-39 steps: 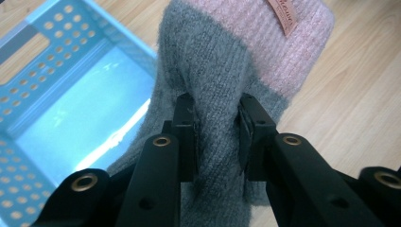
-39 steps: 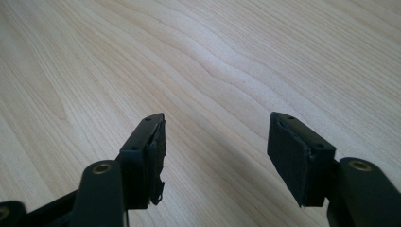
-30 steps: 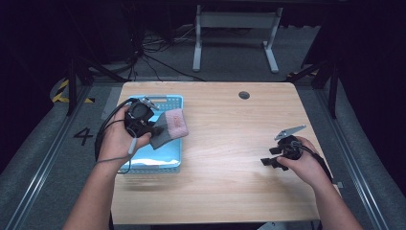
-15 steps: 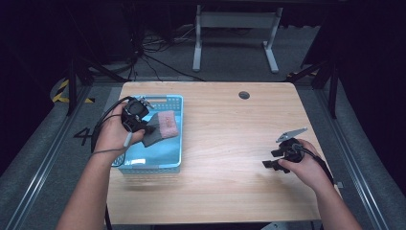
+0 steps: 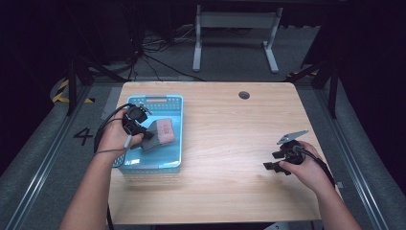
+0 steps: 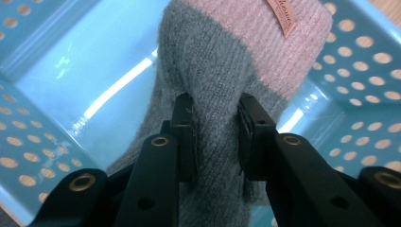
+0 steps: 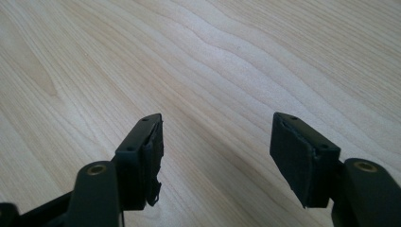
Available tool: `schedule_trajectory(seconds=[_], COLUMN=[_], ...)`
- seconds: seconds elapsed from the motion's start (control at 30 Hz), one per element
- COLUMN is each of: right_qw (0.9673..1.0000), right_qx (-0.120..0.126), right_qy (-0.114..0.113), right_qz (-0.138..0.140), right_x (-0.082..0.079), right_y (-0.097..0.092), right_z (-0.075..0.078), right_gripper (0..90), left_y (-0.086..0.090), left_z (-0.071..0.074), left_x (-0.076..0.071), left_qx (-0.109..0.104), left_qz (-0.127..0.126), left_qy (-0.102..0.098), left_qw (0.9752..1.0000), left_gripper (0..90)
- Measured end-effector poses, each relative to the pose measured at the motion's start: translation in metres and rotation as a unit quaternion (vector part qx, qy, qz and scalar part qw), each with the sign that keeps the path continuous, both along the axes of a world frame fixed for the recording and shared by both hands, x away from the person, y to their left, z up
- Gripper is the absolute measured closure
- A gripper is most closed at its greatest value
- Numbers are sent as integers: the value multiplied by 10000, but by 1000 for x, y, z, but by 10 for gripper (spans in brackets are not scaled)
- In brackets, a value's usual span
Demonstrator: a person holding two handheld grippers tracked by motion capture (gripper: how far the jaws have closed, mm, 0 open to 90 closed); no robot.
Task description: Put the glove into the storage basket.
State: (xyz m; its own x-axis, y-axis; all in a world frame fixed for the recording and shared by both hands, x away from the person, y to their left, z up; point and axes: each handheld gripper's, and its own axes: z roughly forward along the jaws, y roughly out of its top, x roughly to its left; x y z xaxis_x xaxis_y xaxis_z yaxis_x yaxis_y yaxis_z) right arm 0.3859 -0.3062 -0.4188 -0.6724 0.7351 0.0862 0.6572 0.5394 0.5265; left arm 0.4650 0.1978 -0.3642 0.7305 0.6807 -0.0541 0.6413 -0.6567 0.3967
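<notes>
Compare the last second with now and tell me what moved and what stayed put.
The left gripper, shut on the grey and pink sock, carried it from above the near part of the blue basket down into it; the sock now hangs low inside. The grip never let go. The right gripper stayed open over the bare wooden table at the right, and the basket kept its place.

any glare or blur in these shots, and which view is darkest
High view: darkest, black surroundings, a bright patch on the table near the right claw. Left gripper view: white glare streaks on the blue basket floor; knit sock sharp. Right gripper view: evenly lit, wood grain sharp, near parts of the claw slightly soft.
</notes>
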Motion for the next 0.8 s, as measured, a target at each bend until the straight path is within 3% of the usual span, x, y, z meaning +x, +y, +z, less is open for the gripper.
schedule_trajectory(seconds=[0.5, 0.67, 0.8], right_qw=[10000, 10000, 10000], right_qx=[-43, -42, -50], right_qy=[-2, 5, -6], right_qz=[-15, 0, 13], right_x=[-3, -4, -5], right_y=[-1, 0, 0], right_z=[-2, -1, -1], right_gripper=[356, 355, 355], left_y=[-4, -9, -12], left_z=[-18, -27, -31], left_x=[8, 11, 13], left_qx=[76, 244, 261], left_qz=[-136, -202, -259], left_qy=[145, 243, 281], left_qw=[9998, 9992, 9989], left_gripper=[718, 716, 714])
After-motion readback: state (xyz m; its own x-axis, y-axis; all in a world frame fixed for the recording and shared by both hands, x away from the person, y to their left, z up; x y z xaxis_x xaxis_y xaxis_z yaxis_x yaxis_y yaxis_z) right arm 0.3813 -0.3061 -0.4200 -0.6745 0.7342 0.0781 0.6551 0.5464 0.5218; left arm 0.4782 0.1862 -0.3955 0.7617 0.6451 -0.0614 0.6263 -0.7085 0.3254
